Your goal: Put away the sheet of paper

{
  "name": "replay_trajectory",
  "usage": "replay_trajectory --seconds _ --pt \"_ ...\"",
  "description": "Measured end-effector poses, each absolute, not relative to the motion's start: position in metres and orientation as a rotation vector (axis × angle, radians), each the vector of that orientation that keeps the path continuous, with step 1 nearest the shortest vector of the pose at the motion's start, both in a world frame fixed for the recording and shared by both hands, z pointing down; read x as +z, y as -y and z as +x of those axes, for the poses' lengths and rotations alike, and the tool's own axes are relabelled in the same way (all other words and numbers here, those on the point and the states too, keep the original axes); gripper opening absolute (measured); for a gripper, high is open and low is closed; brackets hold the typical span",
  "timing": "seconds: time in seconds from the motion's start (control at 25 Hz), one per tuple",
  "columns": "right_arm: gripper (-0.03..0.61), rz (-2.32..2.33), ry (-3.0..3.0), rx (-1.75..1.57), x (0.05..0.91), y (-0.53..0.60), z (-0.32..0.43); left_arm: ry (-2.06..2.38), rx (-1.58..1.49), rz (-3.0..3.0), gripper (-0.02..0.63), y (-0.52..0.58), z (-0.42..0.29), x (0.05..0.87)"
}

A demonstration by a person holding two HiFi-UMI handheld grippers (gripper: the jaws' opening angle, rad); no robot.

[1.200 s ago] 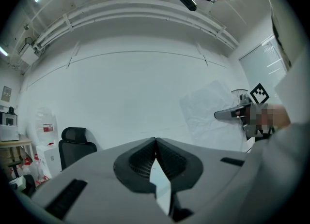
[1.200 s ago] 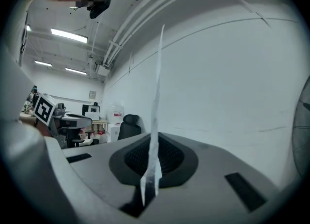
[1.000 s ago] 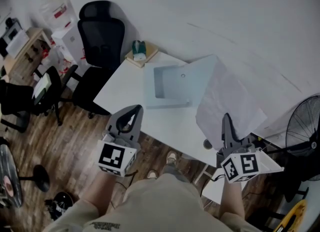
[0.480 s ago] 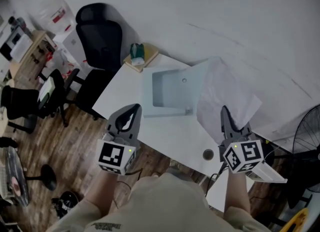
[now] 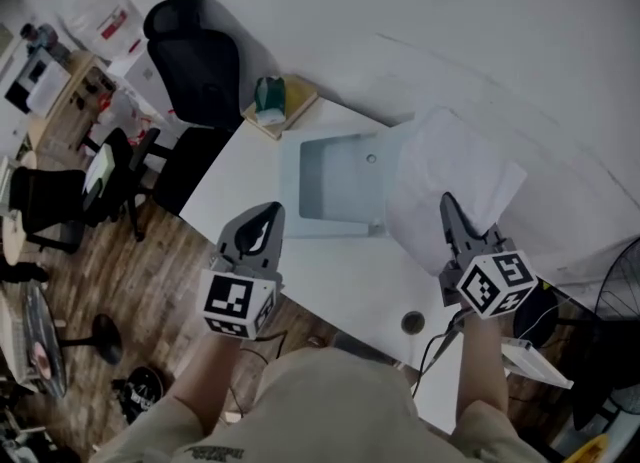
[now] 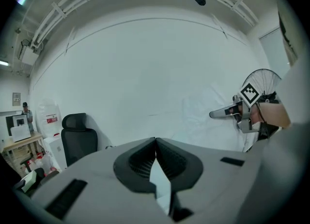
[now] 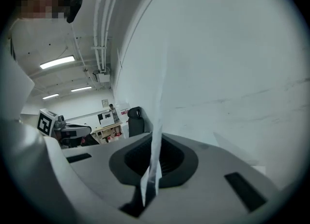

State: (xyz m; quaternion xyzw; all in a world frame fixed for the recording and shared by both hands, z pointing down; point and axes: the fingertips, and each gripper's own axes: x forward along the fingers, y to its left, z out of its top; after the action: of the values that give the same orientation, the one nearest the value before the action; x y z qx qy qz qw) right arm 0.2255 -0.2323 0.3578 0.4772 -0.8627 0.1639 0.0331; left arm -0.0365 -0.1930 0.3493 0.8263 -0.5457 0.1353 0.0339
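Sheet of paper (image 5: 455, 166): clamped by its near edge in the right tongs (image 5: 447, 203), pads pressed on it; held raised over the right end of the counter (image 5: 240, 191), far part overlapping the right side of the light-blue tray (image 5: 288, 191). Whether resting on that side or just above it: cannot tell. Left tongs (image 5: 272, 213): jaws together, nothing between them, poised over the counter's near edge just short of the tray. Progress, by judgement: pick-up done, stowing not yet done; presumably left are carrying the sheet across to the tray's recess, laying it flat and letting go. Recess appears empty and unobstructed. Other items: green object on a tan block (image 5: 268, 94) at the counter's far corner, clear of the path; round cable hole (image 5: 412, 323) near the front edge; black office chair (image 5: 195, 56) beyond the counter; dark fan (image 5: 620, 281) at far right; cluttered desks and wooden floor (image 5: 130, 281) to the left. Likely hindrance: limp sheet sagging or catching on the tray wall.
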Motion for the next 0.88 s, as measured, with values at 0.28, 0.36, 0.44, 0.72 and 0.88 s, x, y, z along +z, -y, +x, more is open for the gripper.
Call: replay_trajectory --seconds 0.28,0.36,0.44,0.72,0.88 --pt "0.023 1.355 2.656 0.596 0.399 0.282 0.228 1.729 0.482 2.451 0.020 0.221 -0.038 0.378" --pt "0.023 1.330 2.644 0.635 0.410 0.292 0.225 1.728 0.501 2.436 0.020 0.228 -0.039 0.385" --pt "0.023 1.313 2.631 0.678 0.422 0.302 0.222 1.719 0.520 2.419 0.020 0.235 -0.040 0.394" --pt "0.023 1.224 2.567 0.788 0.471 0.329 0.199 1.629 0.595 2.366 0.020 0.256 -0.046 0.440" --pt "0.023 1.188 2.513 0.867 0.504 0.342 0.187 1.556 0.638 2.357 0.020 0.272 -0.053 0.467"
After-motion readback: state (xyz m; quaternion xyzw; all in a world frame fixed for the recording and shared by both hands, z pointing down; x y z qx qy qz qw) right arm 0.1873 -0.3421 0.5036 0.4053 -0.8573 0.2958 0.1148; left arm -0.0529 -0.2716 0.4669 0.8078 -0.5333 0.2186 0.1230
